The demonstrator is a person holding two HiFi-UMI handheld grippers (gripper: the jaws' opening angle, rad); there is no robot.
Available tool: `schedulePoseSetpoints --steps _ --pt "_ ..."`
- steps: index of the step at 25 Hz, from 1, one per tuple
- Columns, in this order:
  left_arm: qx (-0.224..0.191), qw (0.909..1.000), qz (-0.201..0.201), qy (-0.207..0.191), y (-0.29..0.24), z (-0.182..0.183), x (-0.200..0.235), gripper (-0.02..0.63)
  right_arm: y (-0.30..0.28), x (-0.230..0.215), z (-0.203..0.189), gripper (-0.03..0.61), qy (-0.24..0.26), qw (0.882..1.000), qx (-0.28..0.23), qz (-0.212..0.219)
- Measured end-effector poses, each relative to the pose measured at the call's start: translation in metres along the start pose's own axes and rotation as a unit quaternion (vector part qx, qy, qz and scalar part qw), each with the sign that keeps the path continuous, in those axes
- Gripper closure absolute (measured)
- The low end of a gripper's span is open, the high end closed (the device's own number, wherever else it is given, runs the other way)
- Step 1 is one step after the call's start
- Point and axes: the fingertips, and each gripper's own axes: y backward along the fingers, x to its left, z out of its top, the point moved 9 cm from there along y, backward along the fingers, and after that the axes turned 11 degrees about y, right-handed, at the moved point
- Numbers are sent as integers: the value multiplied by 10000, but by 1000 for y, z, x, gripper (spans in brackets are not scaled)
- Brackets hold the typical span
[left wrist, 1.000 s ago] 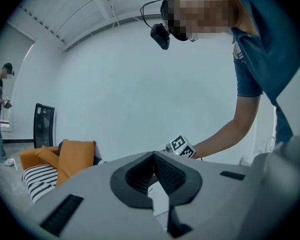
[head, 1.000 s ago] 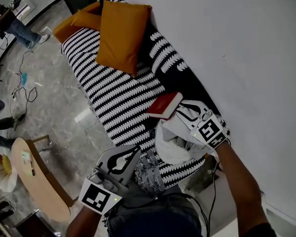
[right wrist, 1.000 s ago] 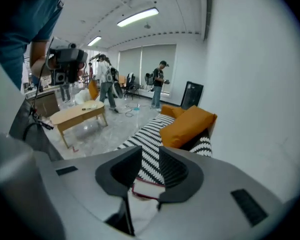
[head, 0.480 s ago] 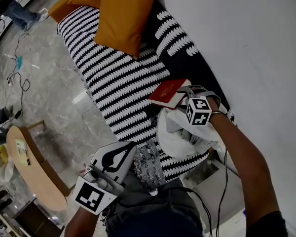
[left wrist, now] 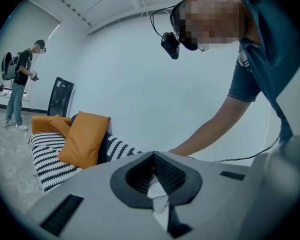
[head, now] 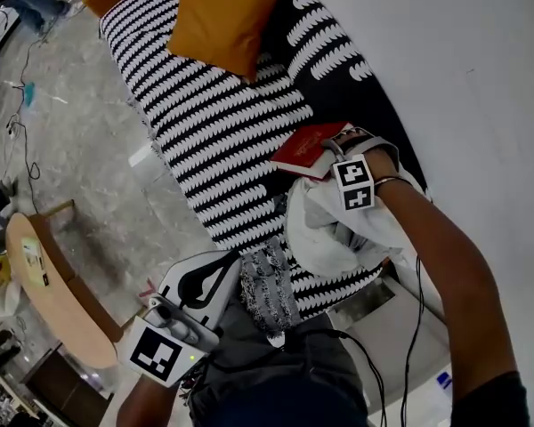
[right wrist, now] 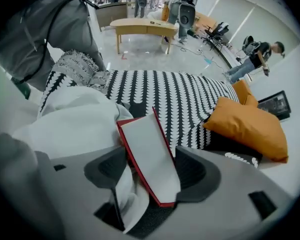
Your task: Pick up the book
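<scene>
A red book (head: 304, 147) lies on the black-and-white patterned sofa (head: 222, 140), beside a white cloth (head: 325, 229). My right gripper (head: 336, 142) points straight down over the book's near end. In the right gripper view the book (right wrist: 149, 154) shows its pale page edge between the two jaws of that gripper (right wrist: 152, 171). Those jaws have just been opening; they stand wide, one on each side of the book, not squeezing it. My left gripper (head: 218, 269) hangs low by the person's lap, away from the book, jaws together and nothing in them (left wrist: 154, 171).
Orange pillows (head: 222, 16) rest at the sofa's far end. A grey patterned cushion (head: 265, 292) sits at the near end. A white wall (head: 481, 78) runs behind the sofa. A wooden table (head: 44, 283) stands on the floor at the left, with a person beyond it.
My right gripper has dropped down over the book's end, rolled round and opened its jaws about it. The left gripper has sunk a little.
</scene>
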Motion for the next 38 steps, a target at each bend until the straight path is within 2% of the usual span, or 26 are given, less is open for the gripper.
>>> schedulePoseSetpoints --steps 5,9,12,18,20,22,24,26,28,30,32,38 --pt "48 9999 28 87 -1 -7 2 609 -12 -9 1 276 194 9998 25 12" --pt "44 9999 56 134 1 -12 3 609 -27 -9 11 275 496 9982 59 332" --pt "50 9999 76 137 1 -14 5 609 -29 -10 15 275 427 9988 -45 242" --pt "-4 10000 53 60 2 -5 3 609 -4 -15 15 295 -600 9979 -243 -25" --pt "-45 10000 19 1 1 2 1 609 14 -20 13 296 -1153 9921 -370 -312" --pt "-73 10000 -7 -45 0 8 -2 609 35 -24 11 297 -1846 9791 -543 -660" --pt "-89 9999 -36 -93 1 14 -8 609 61 -26 10 297 -2624 9567 -751 -1015" --pt "-113 9998 -74 -149 2 21 -13 609 89 -27 9 298 -3396 9249 -1001 -1385" --pt "-149 9996 -114 -222 3 28 -17 609 118 -28 9 298 -4091 8855 -1344 -1744" --pt "-173 9993 -140 -296 5 34 -23 609 146 -22 13 299 -4681 8409 -1768 -2060" --pt "-199 9990 -156 -370 7 40 -30 609 173 -13 19 304 -5095 7993 -2161 -2342" --pt "-301 9973 -242 -631 16 62 -50 609 259 17 40 313 -5764 6913 -3033 -3129"
